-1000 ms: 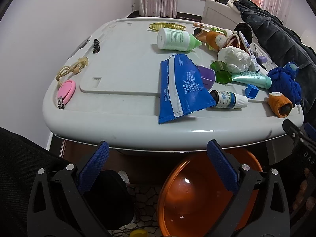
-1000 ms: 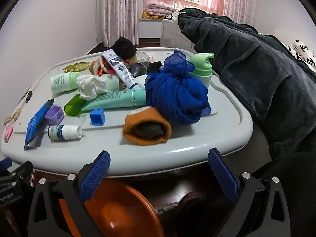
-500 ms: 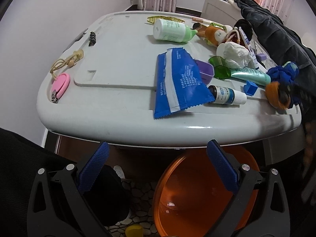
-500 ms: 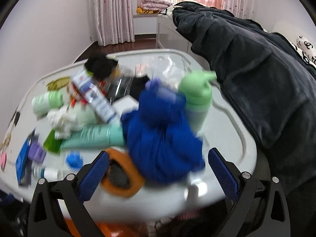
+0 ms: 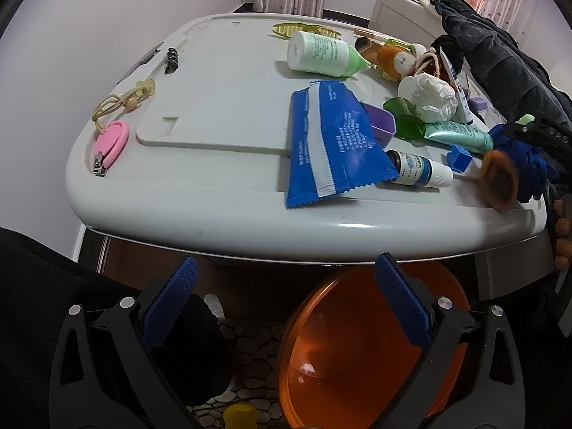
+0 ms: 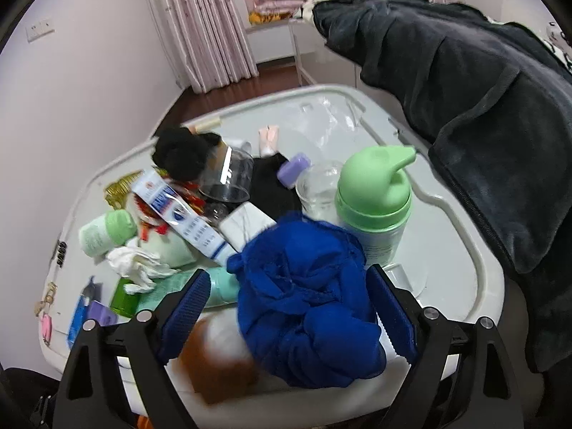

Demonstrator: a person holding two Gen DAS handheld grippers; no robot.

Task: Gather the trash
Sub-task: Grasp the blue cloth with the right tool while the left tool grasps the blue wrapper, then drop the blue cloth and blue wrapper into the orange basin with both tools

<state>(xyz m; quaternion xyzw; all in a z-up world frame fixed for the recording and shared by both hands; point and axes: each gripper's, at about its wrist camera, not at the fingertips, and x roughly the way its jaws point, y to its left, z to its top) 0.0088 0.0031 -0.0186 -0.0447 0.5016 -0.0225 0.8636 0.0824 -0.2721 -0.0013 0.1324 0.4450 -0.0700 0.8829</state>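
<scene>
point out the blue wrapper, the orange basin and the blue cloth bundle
blue wrapper (image 5: 332, 143), left wrist view, middle of its printed blue face
orange basin (image 5: 343, 329), left wrist view, inner wall below the table edge
blue cloth bundle (image 6: 307, 296), right wrist view, centre of the crumpled fabric

Home bedroom, cluttered white lid used as a tabletop.

We saw pink curtains (image 6: 211, 32) at a window with folded bedding (image 6: 277, 0) on the sill, wood floor, a wall switch plate (image 6: 39, 28), and a dark plush garment (image 6: 475, 89) draped on the right. We logged toiletries on the white lid (image 5: 221, 82): lotion bottle (image 5: 321, 55), toothpaste tube (image 6: 186, 218), nail clipper (image 5: 109, 146), pump bottle (image 6: 375, 200). An orange basin (image 5: 357, 350) sat on the pebble-pattern floor below.
</scene>
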